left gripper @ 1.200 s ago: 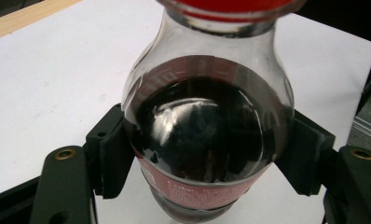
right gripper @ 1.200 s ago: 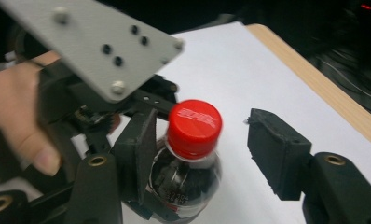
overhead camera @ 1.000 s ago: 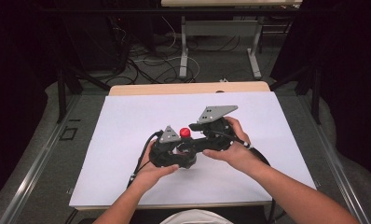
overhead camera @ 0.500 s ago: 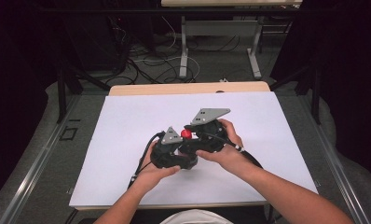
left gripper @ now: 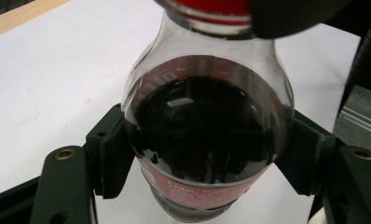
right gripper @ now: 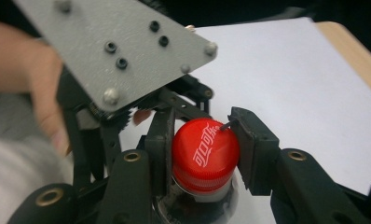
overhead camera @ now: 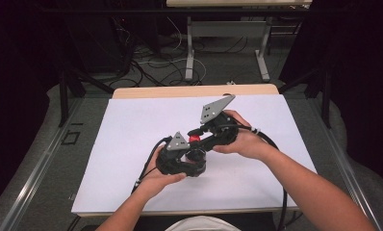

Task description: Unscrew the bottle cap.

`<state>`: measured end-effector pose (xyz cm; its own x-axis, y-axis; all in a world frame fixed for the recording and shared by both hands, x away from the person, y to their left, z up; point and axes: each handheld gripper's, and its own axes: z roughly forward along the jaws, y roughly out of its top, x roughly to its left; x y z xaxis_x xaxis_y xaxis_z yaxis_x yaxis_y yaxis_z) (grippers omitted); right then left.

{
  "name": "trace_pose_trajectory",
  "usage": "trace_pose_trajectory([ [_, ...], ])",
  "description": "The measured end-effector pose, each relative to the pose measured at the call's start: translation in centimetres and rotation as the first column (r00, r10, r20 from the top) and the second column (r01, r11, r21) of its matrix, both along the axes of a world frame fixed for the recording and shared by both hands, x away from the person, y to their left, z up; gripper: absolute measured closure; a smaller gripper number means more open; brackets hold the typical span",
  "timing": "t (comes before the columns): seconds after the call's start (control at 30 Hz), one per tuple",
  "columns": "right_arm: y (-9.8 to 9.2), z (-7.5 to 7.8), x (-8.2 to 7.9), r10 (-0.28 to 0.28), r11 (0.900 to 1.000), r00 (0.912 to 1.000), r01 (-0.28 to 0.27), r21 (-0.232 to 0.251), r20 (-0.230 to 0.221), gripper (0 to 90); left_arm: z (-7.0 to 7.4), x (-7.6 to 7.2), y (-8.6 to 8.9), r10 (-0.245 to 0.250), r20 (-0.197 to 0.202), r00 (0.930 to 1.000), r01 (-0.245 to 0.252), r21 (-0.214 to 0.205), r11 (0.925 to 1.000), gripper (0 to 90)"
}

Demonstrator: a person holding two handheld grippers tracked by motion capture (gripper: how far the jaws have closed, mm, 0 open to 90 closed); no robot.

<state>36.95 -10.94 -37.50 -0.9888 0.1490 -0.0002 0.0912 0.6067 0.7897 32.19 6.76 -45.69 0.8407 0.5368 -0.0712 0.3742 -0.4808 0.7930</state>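
A small clear bottle (left gripper: 207,140) of dark cola with a red label stands upright on the white table top (overhead camera: 127,130). My left gripper (left gripper: 207,161) is shut on the bottle's body, one pad pressed against each side. The bottle's red cap (right gripper: 204,151) carries white lettering, and my right gripper (right gripper: 203,147) is shut on it from above. In the high view the red cap (overhead camera: 194,139) shows between the left gripper (overhead camera: 195,155) and the right gripper (overhead camera: 198,134), both held by hands near the table's middle.
The left gripper's grey plate (right gripper: 113,51) and the hand (right gripper: 39,93) holding it sit close behind the cap. A black cable (overhead camera: 276,149) trails off the right gripper towards the front edge. Beyond the table's wooden far edge (overhead camera: 180,91) lie floor cables and another table's legs (overhead camera: 189,53).
The right gripper has turned on the cap; its grey plate has risen and tipped further up. The left gripper and the bottle have barely moved.
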Motion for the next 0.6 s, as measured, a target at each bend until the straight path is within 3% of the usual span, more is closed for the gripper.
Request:
trace_pose_trajectory([
  [0.03,-0.26,0.15,0.55,0.068,0.9977,0.9975,-0.068,-0.007,-0.02,60.9,-0.04,0.04,-0.08,-0.007,0.021,0.9998,0.007,-0.002,1.0,29.9],
  [0.13,-0.41,0.32,0.73,0.114,0.993,0.9928,-0.115,-0.028,-0.035,60.9,-0.01,-0.12,-0.29,-0.031,0.022,0.9993,0.031,0.005,0.9995,29.9],
  [0.23,-0.38,0.45,0.83,0.207,0.9771,0.9783,-0.207,-0.049,0.001,60.9,0.1,-0.21,-0.36,-0.069,0.02,0.9974,0.069,0.028,0.9972,29.9],
  [0.3,-0.45,0.47,0.81,0.234,0.9707,0.9723,-0.233,-0.06,0.007,60.9,0.0,-0.29,-0.48,-0.075,0.033,0.9966,0.074,0.03,0.9968,29.9],
  [0.37,-0.61,0.4,0.89,0.249,0.967,0.9686,-0.248,-0.057,0.002,60.6,0.01,-0.28,-0.48,-0.082,0.021,0.9964,0.081,0.03,0.9963,29.9],
  [0.4,-0.65,0.36,0.96,0.248,0.9674,0.9688,-0.248,-0.054,-0.005,60.4,-0.01,-0.23,-0.46,-0.082,0.016,0.9965,0.082,0.026,0.9963,29.9],
  [0.5,-0.79,0.49,0.91,0.182,0.9825,0.9833,-0.182,-0.04,-0.006,48.3,-0.09,-0.15,-0.42,-0.069,0.013,0.9976,0.068,0.021,0.9974,29.9],
  [0.6,-0.85,0.77,0.64,0.116,0.9924,0.9932,-0.116,-0.041,-0.001,47.1,-0.19,0.05,-0.28,-0.032,0.019,0.9993,0.032,0.013,0.9994,29.9],
])
